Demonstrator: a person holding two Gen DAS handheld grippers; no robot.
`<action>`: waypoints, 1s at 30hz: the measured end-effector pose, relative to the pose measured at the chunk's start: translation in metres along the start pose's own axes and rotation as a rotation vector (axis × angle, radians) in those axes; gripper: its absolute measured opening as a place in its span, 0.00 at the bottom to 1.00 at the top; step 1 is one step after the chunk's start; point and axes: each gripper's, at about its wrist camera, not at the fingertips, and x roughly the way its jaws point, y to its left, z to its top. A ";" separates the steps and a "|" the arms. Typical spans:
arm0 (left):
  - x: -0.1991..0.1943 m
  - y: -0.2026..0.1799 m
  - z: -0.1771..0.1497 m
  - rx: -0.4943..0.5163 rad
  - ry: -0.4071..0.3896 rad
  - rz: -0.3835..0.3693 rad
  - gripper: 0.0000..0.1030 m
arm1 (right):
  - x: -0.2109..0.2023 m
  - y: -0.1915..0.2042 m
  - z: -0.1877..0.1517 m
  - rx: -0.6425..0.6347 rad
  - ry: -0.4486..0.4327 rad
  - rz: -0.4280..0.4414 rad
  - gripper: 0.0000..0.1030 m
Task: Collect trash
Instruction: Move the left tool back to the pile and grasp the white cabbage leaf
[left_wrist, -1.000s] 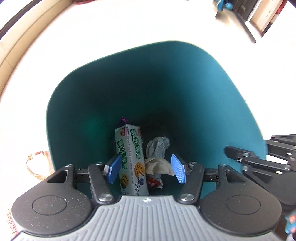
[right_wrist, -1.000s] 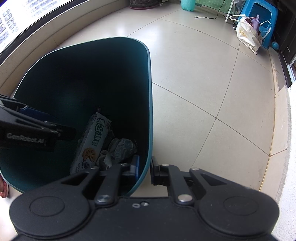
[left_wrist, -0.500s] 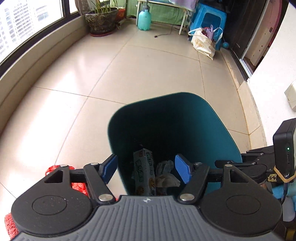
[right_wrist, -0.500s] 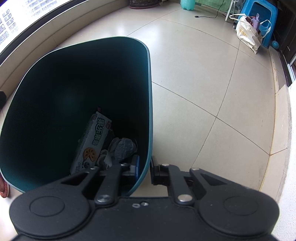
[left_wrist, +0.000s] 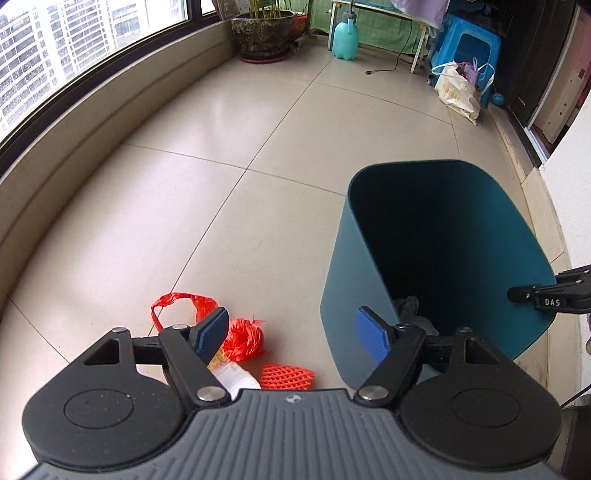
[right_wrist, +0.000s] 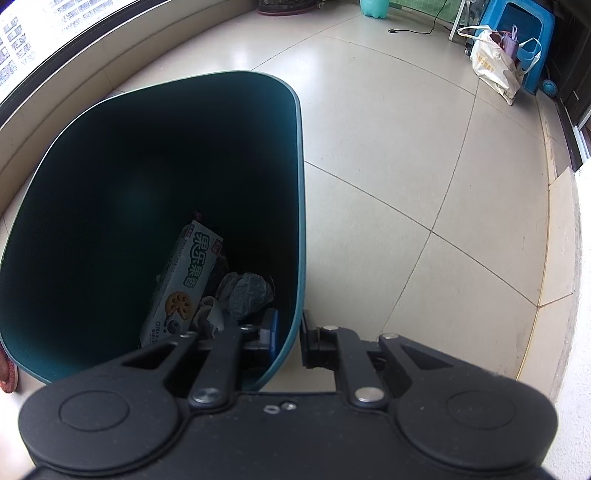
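Note:
A teal trash bin (left_wrist: 354, 280) stands on the tiled floor, with its rim in the right wrist view (right_wrist: 301, 206). Inside lie a biscuit box (right_wrist: 184, 284) and crumpled grey paper (right_wrist: 245, 291). My right gripper (right_wrist: 290, 332) is shut on the bin's near rim, one finger inside and one outside. My left gripper (left_wrist: 291, 338) is open and empty, raised beside the bin's left side. On the floor below it lie a red plastic bag (left_wrist: 184, 302), a red net bundle (left_wrist: 245, 338), an orange foam net (left_wrist: 286, 376) and a white foam piece (left_wrist: 234, 376).
A low curved wall (left_wrist: 74, 147) under windows runs along the left. At the far end stand a plant pot (left_wrist: 264, 37), a green bottle (left_wrist: 345, 35), a blue stool (left_wrist: 469, 48) and a white bag (left_wrist: 458, 90). A white wall (right_wrist: 580, 295) lies close on the right.
My left gripper has risen out of the bin and swung left, now over the red trash on the floor. My right gripper has kept its hold on the rim.

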 end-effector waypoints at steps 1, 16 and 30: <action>0.006 0.002 -0.005 0.002 0.012 0.002 0.73 | 0.000 0.000 0.000 0.000 -0.001 0.000 0.11; 0.136 0.029 -0.100 0.029 0.265 0.080 0.73 | 0.000 0.000 0.002 0.001 0.003 -0.001 0.11; 0.205 0.122 -0.087 -0.294 0.358 0.107 0.73 | 0.007 0.005 0.002 -0.021 0.020 -0.022 0.11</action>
